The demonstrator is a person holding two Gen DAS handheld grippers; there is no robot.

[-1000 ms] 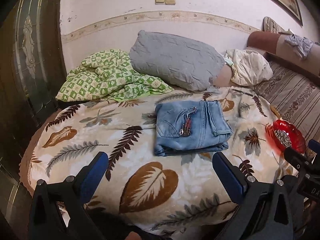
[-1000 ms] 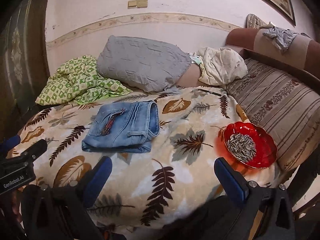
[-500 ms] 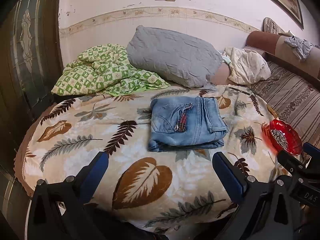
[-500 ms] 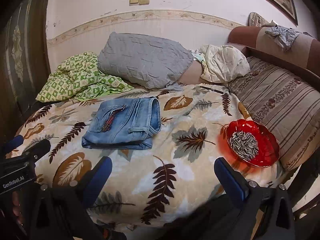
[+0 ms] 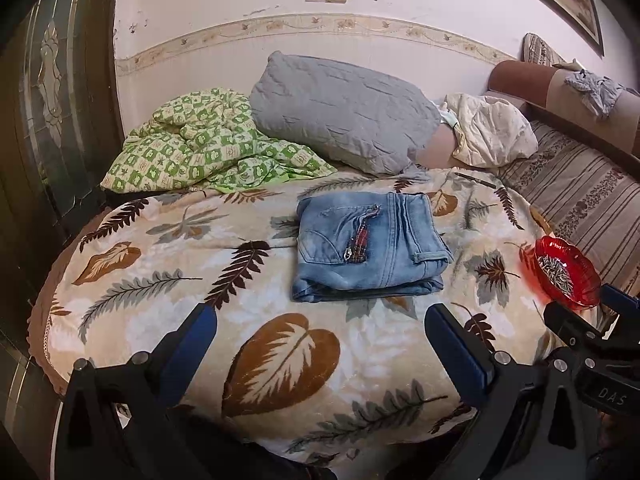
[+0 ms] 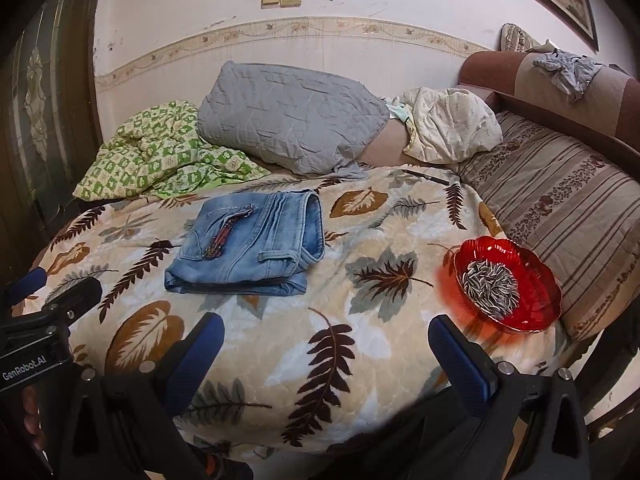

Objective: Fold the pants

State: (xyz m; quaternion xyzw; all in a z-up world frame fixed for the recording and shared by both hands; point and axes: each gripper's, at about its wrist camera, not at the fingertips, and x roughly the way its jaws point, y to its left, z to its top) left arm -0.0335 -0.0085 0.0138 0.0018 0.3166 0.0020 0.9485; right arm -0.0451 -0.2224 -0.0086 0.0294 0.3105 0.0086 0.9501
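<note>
Denim folded, both tools free

Blue jeans (image 5: 370,246) lie folded on the leaf-print blanket (image 5: 180,264), beside a red bowl (image 6: 538,276). We hold the left hand-held gripper (image 5: 320,338) and right hand-held gripper (image 6: 326,342) spread wide, gripping nothing.

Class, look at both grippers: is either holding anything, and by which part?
Nothing is held. The left gripper and right gripper are both open, apart from the folded jeans lying on the blanket.

light: dim warm indoor | shadows: soft | edges: fisheye warp, dark vignette
</note>
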